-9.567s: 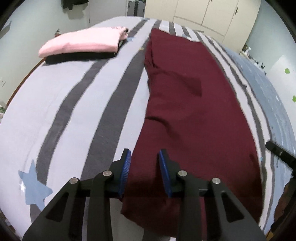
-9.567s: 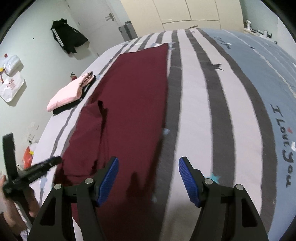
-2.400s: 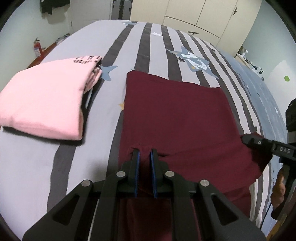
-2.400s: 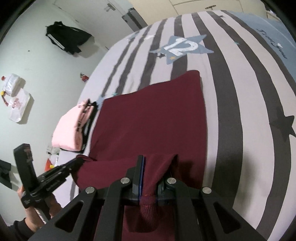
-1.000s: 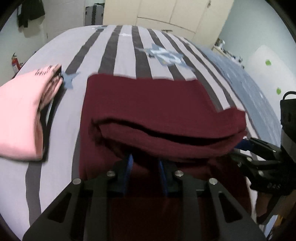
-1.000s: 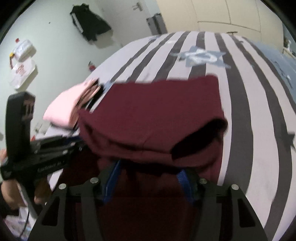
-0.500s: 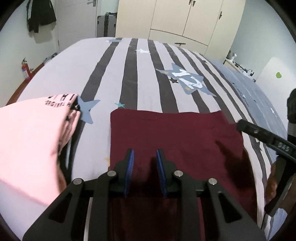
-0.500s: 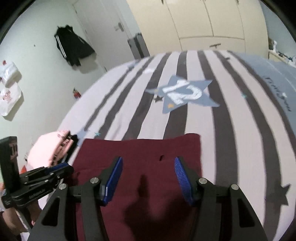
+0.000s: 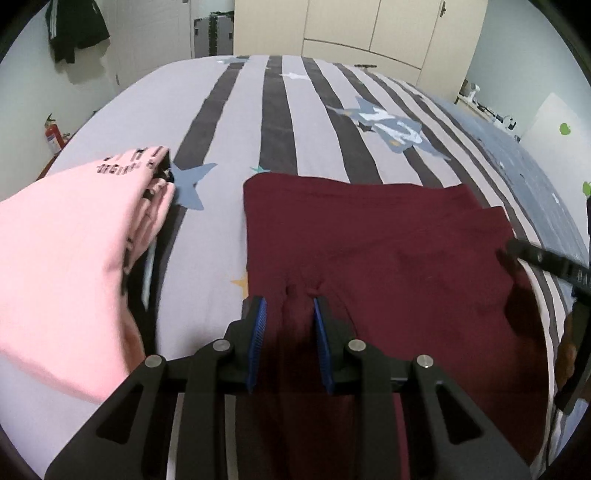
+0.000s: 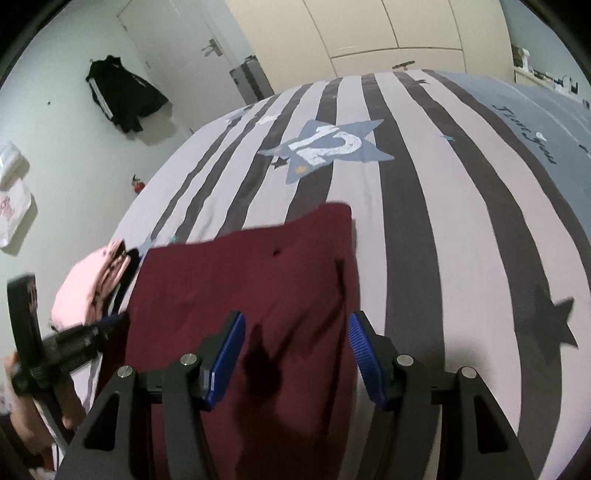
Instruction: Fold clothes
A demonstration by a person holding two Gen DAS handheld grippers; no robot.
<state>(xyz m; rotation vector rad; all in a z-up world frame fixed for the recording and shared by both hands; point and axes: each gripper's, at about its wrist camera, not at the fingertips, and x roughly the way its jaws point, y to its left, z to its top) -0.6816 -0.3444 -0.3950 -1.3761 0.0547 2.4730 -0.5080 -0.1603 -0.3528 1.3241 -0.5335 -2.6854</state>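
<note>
The maroon garment (image 9: 369, 229) lies folded into a flat rectangle on the striped bed cover (image 9: 229, 155). My left gripper (image 9: 289, 301) is low over the garment's near left part with its jaws a little apart. A small wrinkle of the cloth stands between the tips, and the pads do not press on it. My right gripper (image 10: 295, 321) hovers over the garment (image 10: 240, 277) near its right edge. Its jaws are closing but wide apart, with only flat cloth below them. Each view shows the other gripper at its edge: right gripper (image 9: 546, 258), left gripper (image 10: 55, 347).
A folded pink garment (image 9: 66, 251) lies on a dark one just left of the maroon garment, also in the right wrist view as the pink garment (image 10: 85, 284). Bare striped bed cover (image 10: 443, 221) stretches beyond and to the right. Wardrobe doors (image 9: 369, 29) and a hung black jacket (image 10: 125, 96) are behind.
A second ago a folded-over layer of the maroon cloth hung bunched in front of both grippers. Now it lies flat on the bed, and both grippers are over it. The right jaws have narrowed slightly.
</note>
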